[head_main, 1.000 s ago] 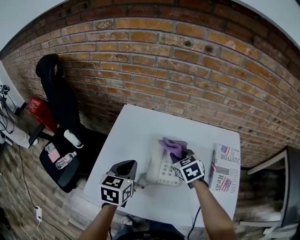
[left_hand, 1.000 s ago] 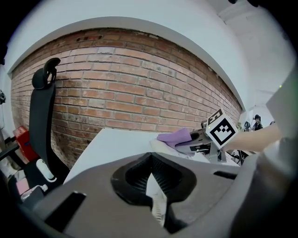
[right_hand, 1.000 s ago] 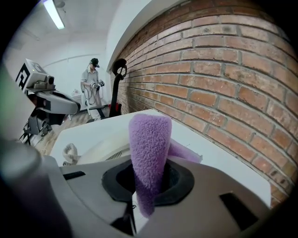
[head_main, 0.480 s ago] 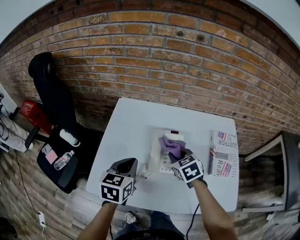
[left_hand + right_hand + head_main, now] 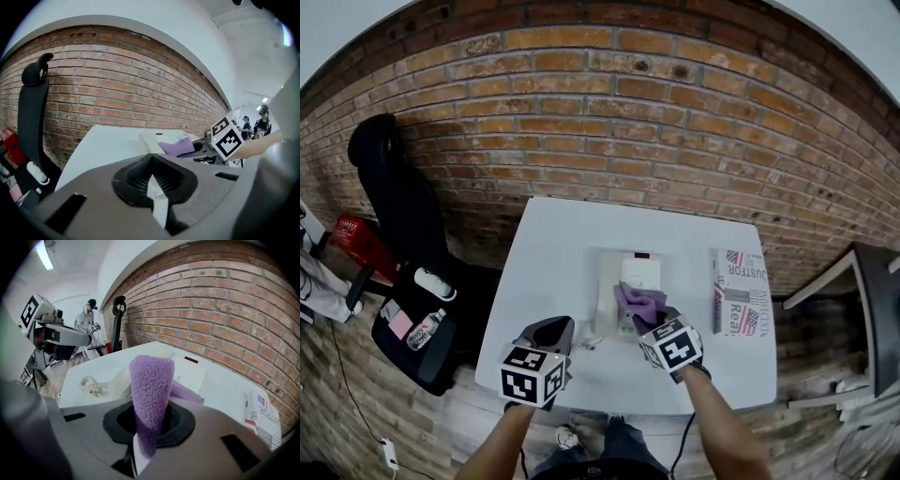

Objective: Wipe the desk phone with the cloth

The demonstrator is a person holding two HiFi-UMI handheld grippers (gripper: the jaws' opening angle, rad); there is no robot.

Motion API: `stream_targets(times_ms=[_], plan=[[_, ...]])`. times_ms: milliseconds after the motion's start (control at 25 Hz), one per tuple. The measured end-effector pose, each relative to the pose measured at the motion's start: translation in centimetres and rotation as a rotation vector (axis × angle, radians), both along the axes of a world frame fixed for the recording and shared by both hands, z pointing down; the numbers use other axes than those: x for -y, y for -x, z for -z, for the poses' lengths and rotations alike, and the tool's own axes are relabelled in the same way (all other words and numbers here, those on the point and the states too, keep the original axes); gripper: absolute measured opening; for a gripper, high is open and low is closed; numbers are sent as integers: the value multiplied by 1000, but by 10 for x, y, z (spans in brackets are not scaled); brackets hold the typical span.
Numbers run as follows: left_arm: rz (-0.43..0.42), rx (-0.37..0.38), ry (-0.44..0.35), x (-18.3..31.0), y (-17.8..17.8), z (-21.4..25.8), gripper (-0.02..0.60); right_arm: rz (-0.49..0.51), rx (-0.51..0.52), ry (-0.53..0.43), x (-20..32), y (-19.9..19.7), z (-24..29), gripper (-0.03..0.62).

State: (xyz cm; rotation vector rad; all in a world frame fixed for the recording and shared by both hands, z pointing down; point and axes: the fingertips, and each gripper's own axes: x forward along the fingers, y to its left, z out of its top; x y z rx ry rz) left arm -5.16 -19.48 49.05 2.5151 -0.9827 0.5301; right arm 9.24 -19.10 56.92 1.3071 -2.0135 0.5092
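Note:
The white desk phone (image 5: 636, 275) lies in the middle of the white table (image 5: 553, 253). Its near half is covered by a purple cloth (image 5: 639, 303). My right gripper (image 5: 647, 319) is shut on that cloth and holds it down on the phone. In the right gripper view the cloth (image 5: 150, 390) stands up between the jaws, with the phone (image 5: 190, 373) and its coiled cord (image 5: 93, 386) beyond. My left gripper (image 5: 562, 330) is shut and holds nothing, at the table's near left, just left of the phone. In the left gripper view its jaws (image 5: 151, 174) meet, and the phone (image 5: 154, 139) lies ahead.
A folded newspaper (image 5: 738, 291) lies at the table's right side. A black office chair (image 5: 403, 234) holding small items stands left of the table. A brick wall (image 5: 628, 122) runs behind. People stand far off in the room (image 5: 86, 317).
My right gripper has dragged the cloth along the phone from its far end toward its near end. The left gripper has stayed in place.

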Motion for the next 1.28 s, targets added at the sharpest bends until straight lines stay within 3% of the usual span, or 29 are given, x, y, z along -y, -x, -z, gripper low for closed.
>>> stream_targets(times_ms=[880, 1280], plan=[[-108, -17, -26, -22, -1, 9, 5, 6, -5, 86, -70, 21, -18, 44], [-97, -27, -26, -13, -8, 11, 5, 13, -46, -4, -51, -12, 48, 44]])
